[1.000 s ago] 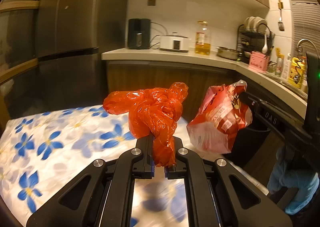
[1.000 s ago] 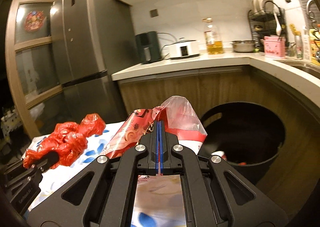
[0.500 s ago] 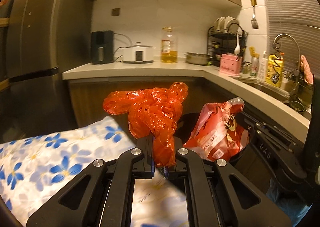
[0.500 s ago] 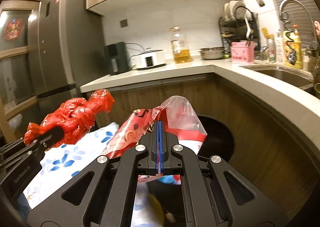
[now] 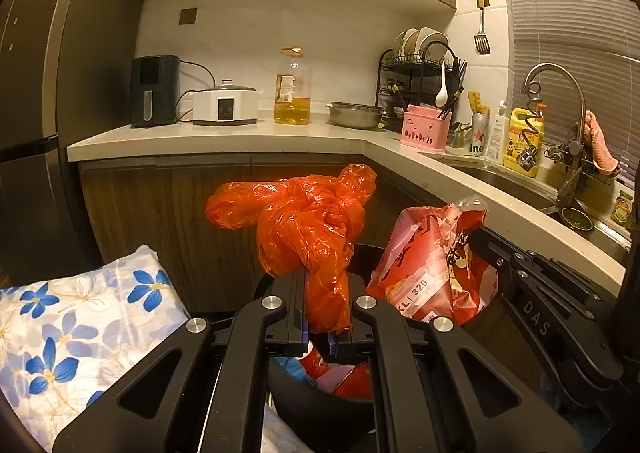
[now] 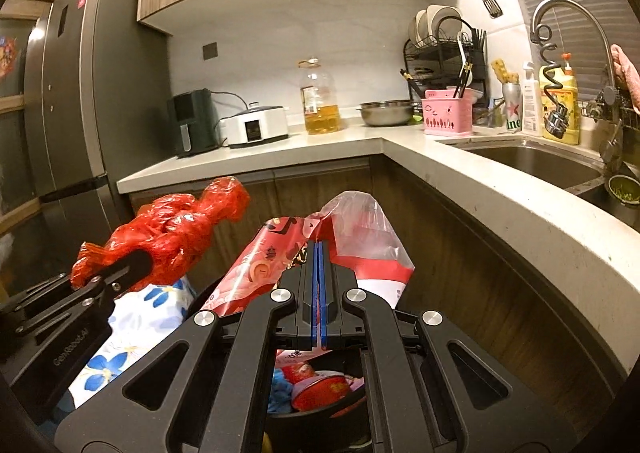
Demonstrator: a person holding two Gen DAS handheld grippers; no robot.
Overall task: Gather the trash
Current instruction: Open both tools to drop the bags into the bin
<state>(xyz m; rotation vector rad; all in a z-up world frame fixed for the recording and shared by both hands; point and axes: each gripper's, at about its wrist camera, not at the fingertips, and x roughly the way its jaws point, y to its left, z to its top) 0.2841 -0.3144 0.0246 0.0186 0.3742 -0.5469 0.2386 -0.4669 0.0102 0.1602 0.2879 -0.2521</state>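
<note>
My left gripper (image 5: pixel 320 309) is shut on a knotted orange plastic bag (image 5: pixel 308 221) and holds it over a black trash bin (image 5: pixel 312 405). The bag also shows in the right wrist view (image 6: pixel 168 237), at the left. My right gripper (image 6: pixel 319 265) is shut on a red and clear snack wrapper (image 6: pixel 360 249), also above the bin (image 6: pixel 320 409). The wrapper shows in the left wrist view (image 5: pixel 432 265), to the right of the orange bag. The bin holds red and blue trash.
A table with a blue-flowered cloth (image 5: pixel 80 325) stands left of the bin. A wooden cabinet with a pale L-shaped counter (image 5: pixel 248 137) stands behind it, a sink (image 6: pixel 532 161) on the right. A dark fridge (image 6: pixel 76 125) stands at left.
Both grippers have swung right from over the flowered table to above the bin, each still holding its trash. The bin's contents have come into view below them.
</note>
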